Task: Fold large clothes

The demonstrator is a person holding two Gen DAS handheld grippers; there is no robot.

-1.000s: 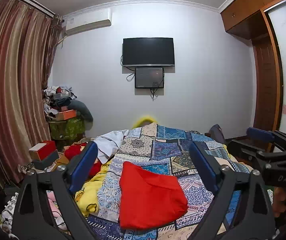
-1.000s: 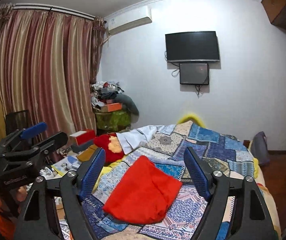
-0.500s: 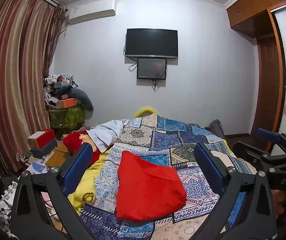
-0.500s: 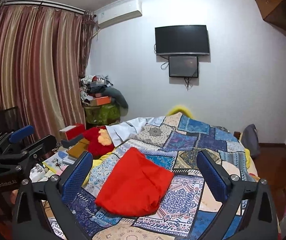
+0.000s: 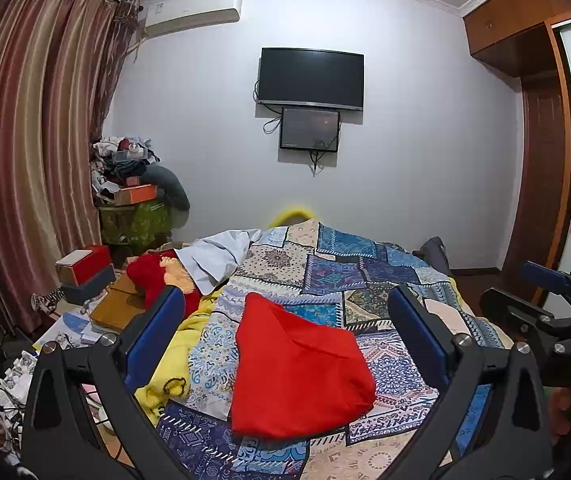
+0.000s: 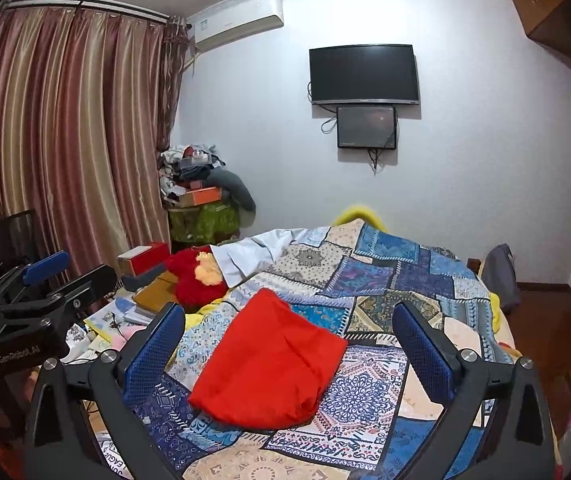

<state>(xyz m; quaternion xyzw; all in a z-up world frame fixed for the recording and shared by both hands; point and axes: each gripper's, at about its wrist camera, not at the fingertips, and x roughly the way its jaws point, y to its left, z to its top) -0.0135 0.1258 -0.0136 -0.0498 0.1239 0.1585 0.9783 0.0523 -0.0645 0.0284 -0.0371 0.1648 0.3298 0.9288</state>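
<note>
In the left wrist view, the left gripper (image 5: pixel 285 320) is seen spread wide, its jaws having just been opening, with nothing grasped; the folded red garment (image 5: pixel 297 368) is laid on the patchwork bedspread (image 5: pixel 365 276) beyond and between the blue pads, untouched. In the right wrist view, the right gripper (image 6: pixel 287 334) is likewise released, its jaws having just been opening, and the red garment (image 6: pixel 269 364) is seen lying flat on the bedspread (image 6: pixel 385 276), clear of both pads.

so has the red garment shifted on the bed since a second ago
No. The folded red garment lies on the same patches of the patchwork quilt, its far corner at the same blue patch. Only the camera views shifted.
</note>
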